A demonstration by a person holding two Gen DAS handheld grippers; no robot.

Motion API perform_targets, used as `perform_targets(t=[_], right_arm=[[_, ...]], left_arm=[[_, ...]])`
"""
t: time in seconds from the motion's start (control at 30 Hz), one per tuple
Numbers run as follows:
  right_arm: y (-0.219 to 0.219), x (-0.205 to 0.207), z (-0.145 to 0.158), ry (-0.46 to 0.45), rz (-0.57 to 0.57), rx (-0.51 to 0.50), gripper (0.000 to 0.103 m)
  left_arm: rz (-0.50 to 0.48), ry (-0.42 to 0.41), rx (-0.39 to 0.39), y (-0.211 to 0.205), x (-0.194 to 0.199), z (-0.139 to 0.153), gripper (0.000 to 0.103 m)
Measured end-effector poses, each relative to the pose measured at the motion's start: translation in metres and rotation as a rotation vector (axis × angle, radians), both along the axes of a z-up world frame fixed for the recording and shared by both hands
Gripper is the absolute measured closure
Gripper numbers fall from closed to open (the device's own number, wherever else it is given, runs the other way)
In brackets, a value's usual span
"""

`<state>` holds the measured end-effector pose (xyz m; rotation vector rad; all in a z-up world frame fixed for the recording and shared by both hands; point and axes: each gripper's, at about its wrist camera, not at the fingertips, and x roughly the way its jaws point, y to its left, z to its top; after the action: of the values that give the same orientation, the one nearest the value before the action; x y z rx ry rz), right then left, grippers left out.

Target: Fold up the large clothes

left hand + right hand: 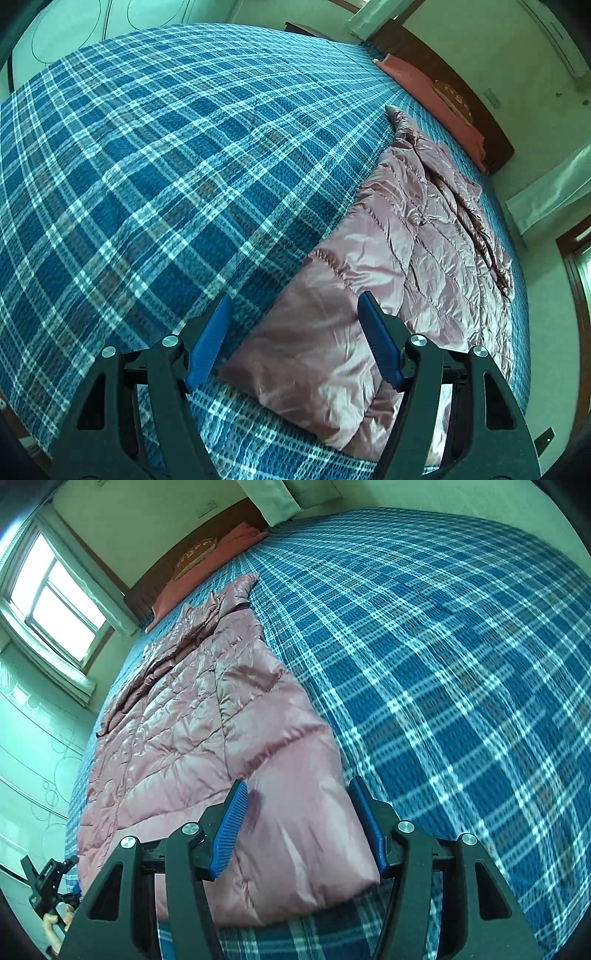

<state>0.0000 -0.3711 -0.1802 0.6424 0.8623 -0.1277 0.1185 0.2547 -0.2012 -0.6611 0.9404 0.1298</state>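
A shiny pink quilted jacket [402,251] lies flat along one side of a bed with a blue plaid cover [155,155]. My left gripper [294,297] hovers open over the jacket's near corner, its blue pads [208,343] apart with nothing pressed between them. In the right wrist view the same jacket [192,716] stretches away to the left. My right gripper [297,782] stands open above the jacket's near hem, and the fabric shows below and between its fingers. A hand [55,921] holding a black tool shows at the lower left.
A reddish pillow [436,92] and a dark wooden headboard [476,107] lie at the far end of the bed. In the right wrist view a window [55,594] sits at the upper left. The plaid cover [461,664] spreads wide beside the jacket.
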Motion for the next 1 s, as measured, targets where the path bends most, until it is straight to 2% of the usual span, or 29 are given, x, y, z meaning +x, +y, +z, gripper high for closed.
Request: perform_targets(t=[0.07, 0.3, 0.5, 0.63, 0.7, 0.77, 0.93, 1.0], right_arm=[[0.003, -0.006, -0.001, -0.014, 0.009, 0.057, 0.044], [0.022, -0.017, -0.001, -0.086, 0.052, 0.168, 0.044], [0.03, -0.009, -0.006, -0.105, 0.026, 0.182, 0.043], [0.031, -0.001, -0.008, -0.109, 0.014, 0.185, 0.048], [0.031, 0.003, -0.01, -0.102, 0.014, 0.177, 0.054], [0.03, 0.005, -0.011, -0.102, 0.012, 0.176, 0.061], [0.029, 0.013, -0.014, -0.097, 0.019, 0.176, 0.076], [0.029, 0.014, -0.014, -0.101, 0.025, 0.184, 0.084]], left_arm=[[0.003, -0.003, -0.072, 0.0, -0.007, -0.003, 0.033], [-0.001, -0.011, -0.219, -0.007, -0.022, -0.007, 0.033], [0.01, -0.032, -0.17, -0.018, -0.014, -0.011, 0.033], [0.019, -0.042, -0.136, -0.024, -0.007, -0.008, 0.033], [-0.007, -0.054, -0.155, -0.028, -0.005, -0.007, 0.047], [-0.024, -0.048, -0.17, -0.033, -0.006, -0.008, 0.048], [-0.045, -0.044, -0.107, -0.042, 0.005, -0.01, 0.05], [-0.048, -0.059, -0.121, -0.04, 0.007, -0.009, 0.082]])
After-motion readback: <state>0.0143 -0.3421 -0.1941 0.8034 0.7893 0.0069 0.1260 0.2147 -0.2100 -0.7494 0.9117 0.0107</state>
